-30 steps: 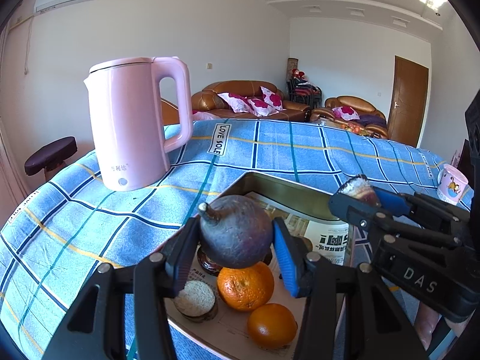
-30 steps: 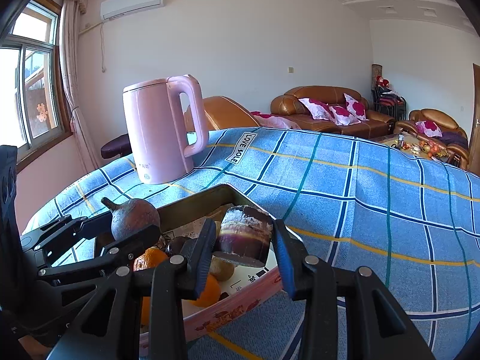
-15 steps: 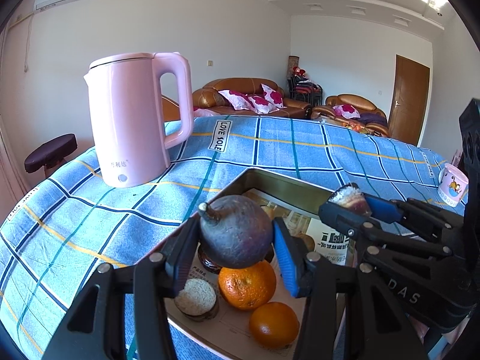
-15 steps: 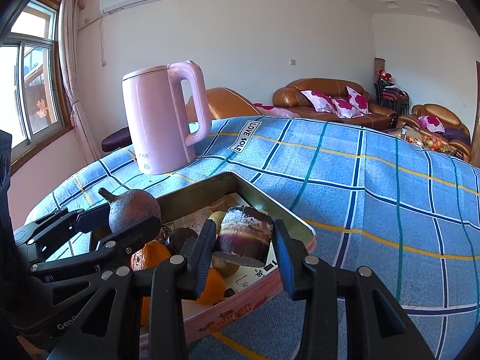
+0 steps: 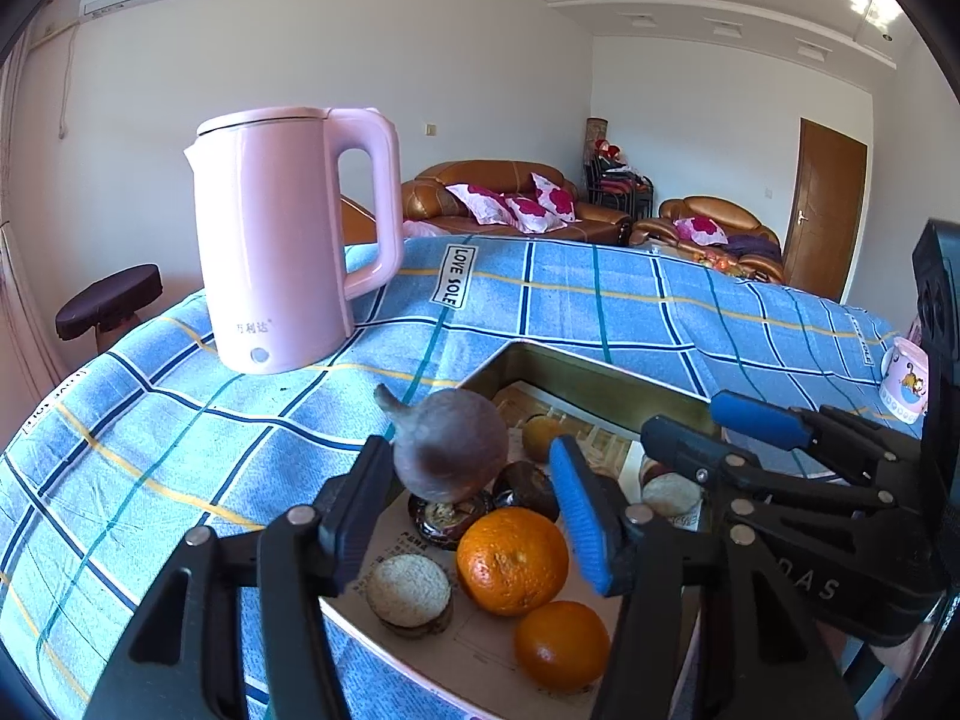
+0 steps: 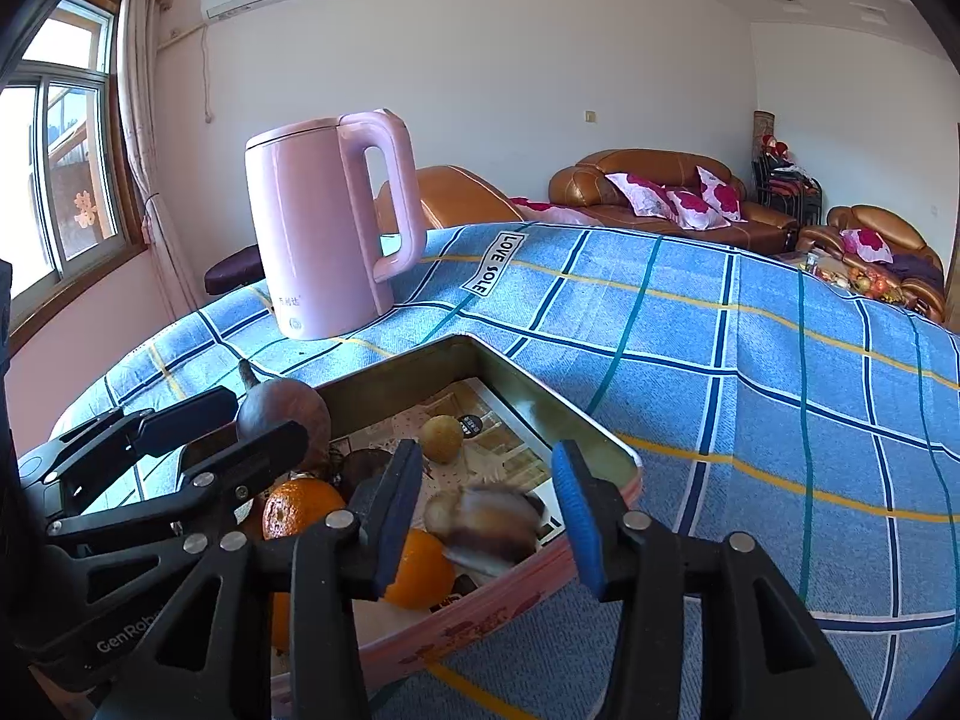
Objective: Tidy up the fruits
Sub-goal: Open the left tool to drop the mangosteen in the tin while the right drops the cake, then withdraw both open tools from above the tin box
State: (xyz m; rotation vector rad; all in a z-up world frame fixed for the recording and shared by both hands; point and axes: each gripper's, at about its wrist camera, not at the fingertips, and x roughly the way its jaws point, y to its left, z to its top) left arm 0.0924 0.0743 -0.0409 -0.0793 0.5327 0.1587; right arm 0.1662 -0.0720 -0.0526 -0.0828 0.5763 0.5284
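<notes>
1. Both grippers are over the tin box (image 6: 558, 420), dropping fruit into it. The left gripper (image 5: 474, 516) has its jaws spread wide; the purple fruit (image 5: 450, 450) sits between them, apparently loose on the pile, though contact with the left pad is unclear.
2. The right gripper (image 6: 486, 516) is wide open too; the blurred striped piece (image 6: 486, 531) lies below, seemingly falling into the tin.
3. Next, I judge, both should lift straight out and fetch whatever remains.
4. Oranges (image 5: 513, 561) crowd the tin's near end; bare lining lies toward 12 o'clock. The kettle (image 5: 288, 240) stands at 11 o'clock, well apart. Open tablecloth (image 6: 750, 372) lies at 2 o'clock.
</notes>
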